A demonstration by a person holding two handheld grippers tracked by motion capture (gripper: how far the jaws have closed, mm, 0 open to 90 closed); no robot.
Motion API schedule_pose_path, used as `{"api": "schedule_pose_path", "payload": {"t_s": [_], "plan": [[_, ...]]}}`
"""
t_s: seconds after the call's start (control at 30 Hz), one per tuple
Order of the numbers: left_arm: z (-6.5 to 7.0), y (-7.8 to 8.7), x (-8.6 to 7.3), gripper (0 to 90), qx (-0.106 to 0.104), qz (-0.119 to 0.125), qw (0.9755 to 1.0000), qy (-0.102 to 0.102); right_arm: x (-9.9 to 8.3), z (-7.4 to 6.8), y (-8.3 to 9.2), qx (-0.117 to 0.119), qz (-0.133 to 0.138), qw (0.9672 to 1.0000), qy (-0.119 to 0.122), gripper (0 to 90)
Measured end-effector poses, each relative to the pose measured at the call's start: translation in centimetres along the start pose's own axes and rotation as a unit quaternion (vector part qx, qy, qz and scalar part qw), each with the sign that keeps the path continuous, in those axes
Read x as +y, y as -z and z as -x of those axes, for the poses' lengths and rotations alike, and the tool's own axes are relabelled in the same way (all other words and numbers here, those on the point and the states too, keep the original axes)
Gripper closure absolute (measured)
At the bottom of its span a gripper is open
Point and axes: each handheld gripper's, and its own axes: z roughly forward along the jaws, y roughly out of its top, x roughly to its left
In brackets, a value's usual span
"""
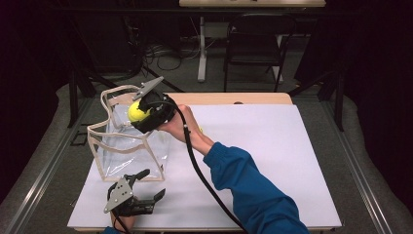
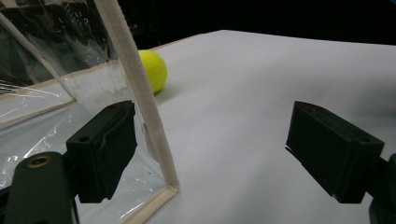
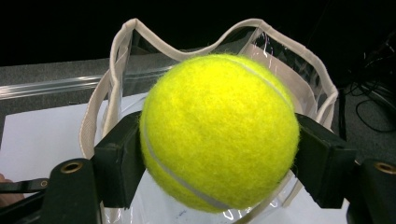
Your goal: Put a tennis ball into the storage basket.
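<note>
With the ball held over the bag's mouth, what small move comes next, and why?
Probably lower the right tool a little into the clear bag, then open. Its jaws clamp the tennis ball just above the bag's open rim.

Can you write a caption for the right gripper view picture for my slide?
The right gripper squeezes a yellow tennis ball between its black jaws, just above the open top of a clear bag.
</note>
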Motion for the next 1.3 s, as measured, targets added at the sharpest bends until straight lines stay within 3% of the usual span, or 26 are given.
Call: {"api": "schedule_pose_path", "payload": {"t_s": [0.37, 0.63, 0.7, 0.83, 1.07, 1.3], "plan": [[0.0, 0.0, 0.0, 15.9, -0.001, 0.000, 1.0000, 0.001, 0.0, -0.1, -0.7, 0.009, -0.025, 0.9996, -0.009, 25.4], [0.1, 0.1, 0.0, 15.9, -0.002, 0.000, 1.0000, -0.003, -0.2, 0.1, -0.8, 0.015, -0.031, 0.9993, -0.017, 24.5], [0.0, 0.1, 0.0, 15.9, -0.002, 0.000, 1.0000, -0.002, -0.3, 0.1, -0.7, 0.019, -0.027, 0.9993, -0.017, 20.6], [0.1, 0.1, 0.0, 15.9, -0.003, 0.001, 1.0000, -0.001, -0.4, 0.4, 0.5, 0.028, 0.001, 0.9995, -0.015, 14.5], [0.3, 0.0, 0.1, 15.9, -0.007, 0.000, 1.0000, -0.004, -1.6, 1.2, 2.6, 0.022, 0.001, 0.9996, -0.019, 2.7], [0.3, -0.2, 0.0, 15.9, -0.009, -0.004, 0.9999, -0.006, -3.4, 1.6, 4.2, 0.020, 0.001, 0.9996, -0.022, 1.6]]}}
